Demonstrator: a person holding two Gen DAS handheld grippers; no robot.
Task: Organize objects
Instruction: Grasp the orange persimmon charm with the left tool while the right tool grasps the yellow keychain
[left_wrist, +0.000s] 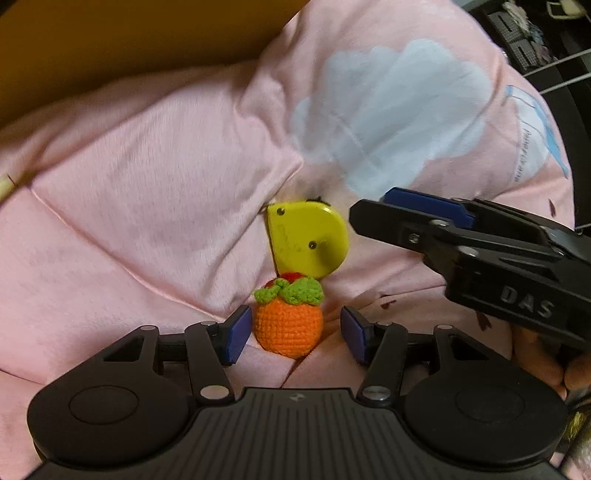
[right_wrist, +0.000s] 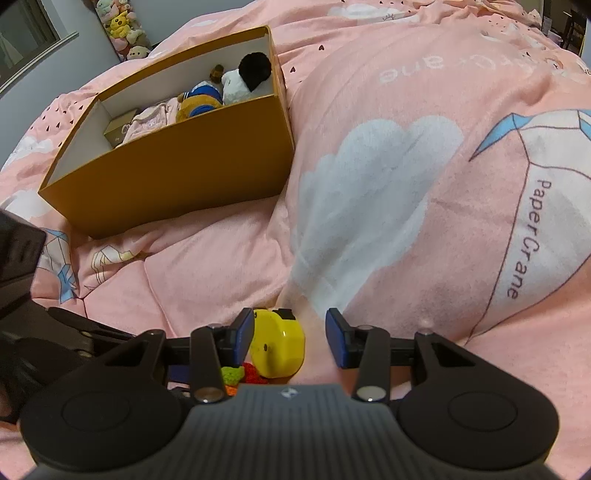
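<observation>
Both my jaws wide open, nothing held. Left gripper (left_wrist: 291, 334) straddles the crochet orange (left_wrist: 289, 325), which sits in a quilt (left_wrist: 147, 184) fold; pads either side, apparently not touching yet. Right gripper (right_wrist: 290, 338) brackets the yellow tape measure (right_wrist: 277, 349), just behind the orange and touching it. I'd close left on the orange's widest part, centred, and lift straight so the tape measure isn't dragged. Cardboard box (right_wrist: 177, 177) sits toward the quilt's far left, already holding plush toys (right_wrist: 236, 83) and a small carton (right_wrist: 120, 129).

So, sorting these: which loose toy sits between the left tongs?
The orange crochet fruit, green-leafed; the yellow tape measure lies beyond it, between the right tongs.
</observation>
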